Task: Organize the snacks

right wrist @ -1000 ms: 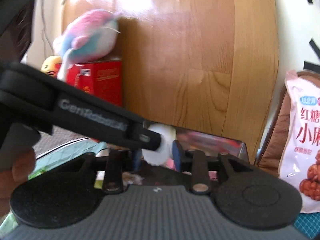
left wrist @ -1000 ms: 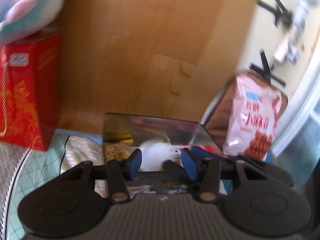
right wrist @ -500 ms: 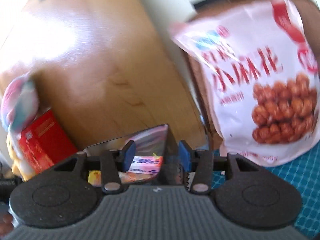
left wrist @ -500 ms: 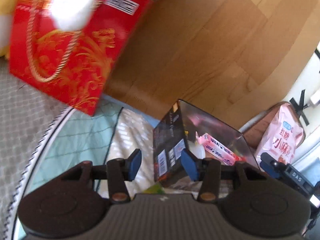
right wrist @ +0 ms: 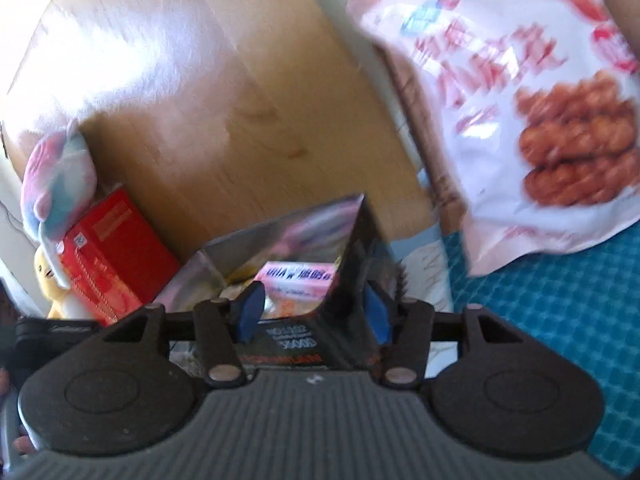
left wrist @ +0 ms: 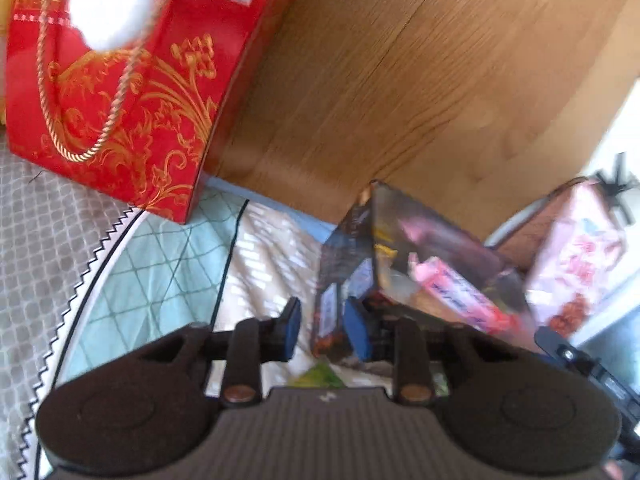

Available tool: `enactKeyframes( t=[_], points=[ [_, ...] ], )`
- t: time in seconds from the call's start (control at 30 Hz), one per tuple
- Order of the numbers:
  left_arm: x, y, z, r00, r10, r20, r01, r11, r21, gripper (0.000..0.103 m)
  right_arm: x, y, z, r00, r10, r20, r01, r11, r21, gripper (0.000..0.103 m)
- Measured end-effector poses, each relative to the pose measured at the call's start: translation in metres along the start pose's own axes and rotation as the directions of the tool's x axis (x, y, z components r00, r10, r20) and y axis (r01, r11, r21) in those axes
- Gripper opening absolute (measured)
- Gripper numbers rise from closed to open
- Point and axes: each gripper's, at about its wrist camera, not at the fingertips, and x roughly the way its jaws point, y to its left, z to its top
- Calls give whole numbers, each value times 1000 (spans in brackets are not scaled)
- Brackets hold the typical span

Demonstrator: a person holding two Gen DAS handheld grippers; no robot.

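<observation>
**Gripping the open snack box from both ends**

Closing on the left end wall of the dark box point(left wrist: 362, 236), the left gripper point(left wrist: 320, 326) has that wall between its blue pads point(left wrist: 291, 326); contact is not clear through the blur. Left of the fingers stands a red gift box point(left wrist: 120, 92) with gold scrollwork, a gold rope handle and a white sticker whose print is unreadable. Far right, beyond the box, leans a pink snack bag point(left wrist: 576, 264).

The right gripper point(right wrist: 312, 316) straddles the box's point(right wrist: 352, 264) right-hand corner with its jaws opening; the pads point(right wrist: 252, 312) stand clear of the wall on the left side, while the right pad is close against it. Printing on the box panel below the fingers appears upside down and cannot be read. Inside, between and ahead of the fingers, lies a pink packet point(right wrist: 296, 278) with dark lettering too blurred to read. The snack bag point(right wrist: 520, 92), up and right of the fingers, carries red Chinese characters, blurred, and a picture of brown twisted snacks. Up-left sits a pastel plush toy point(right wrist: 56, 180) on the red box point(right wrist: 116, 256).

Versus a second ago: the white round object then between both sets of fingers is gone; the left jaws have narrowed and moved to the box's end wall; the right view has rolled, and the left tool's arm no longer crosses it.
</observation>
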Motion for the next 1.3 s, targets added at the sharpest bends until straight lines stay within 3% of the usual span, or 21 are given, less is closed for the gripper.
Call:
enactKeyframes(
  t=[0.1, 0.2, 0.3, 0.43, 0.5, 0.6, 0.7, 0.77, 0.9, 1.03, 1.17, 1.27, 1.3],
  points=[
    [-32, 8, -8, 999, 1, 43, -3, 999, 42, 33, -29, -2, -7, 999, 32, 44, -34, 999, 37, 58],
    [-57, 20, -21, 995, 73, 72, -77, 995, 63, 37, -35, 20, -26, 996, 84, -34, -86, 995, -60, 57],
    [-66, 32, -37, 988, 144, 55, -147, 988, 56, 37, -19, 44, -49, 994, 35, -101, -56, 976, -211, 57],
    [-64, 53, -57, 985, 173, -1, -173, 985, -19, 37, 14, 43, -62, 982, -39, -186, -1, 978, -209, 57],
    [-65, 58, -67, 989, 145, -32, -147, 988, -53, 37, 19, 41, -64, 976, -36, -214, -7, 981, -195, 60],
    [-64, 46, -82, 995, 91, -36, -92, 995, -31, 40, 14, 46, -66, 946, 54, -320, -105, 984, -144, 60],
    [-60, 27, -93, 998, 21, -65, -20, 1000, 16, 41, -6, 69, -79, 929, 69, -363, -173, 950, -261, 62],
    [-61, 20, -94, 998, 4, -59, -1, 999, 37, 40, -18, 75, -83, 944, 70, -323, -176, 933, -312, 61],
    [-69, 23, -90, 999, -11, -31, 12, 1000, 14, 41, -37, 78, -79, 979, 11, -205, -87, 928, -363, 69],
    [-68, 27, -77, 1000, 6, -19, -6, 1000, -20, 41, -25, 79, -69, 973, 73, -220, -139, 943, -302, 69],
    [-63, 7, -75, 995, -90, -50, 90, 996, 3, 41, 4, 65, -66, 968, 49, -248, -113, 961, -254, 69],
    [-48, -11, -82, 987, -135, -91, 138, 990, 30, 42, 26, 46, -70, 935, 92, -342, -133, 986, -99, 60],
    [-43, -14, -84, 985, -134, -107, 139, 990, 37, 42, 24, 45, -72, 938, 104, -332, -143, 985, -94, 46]
  ],
)
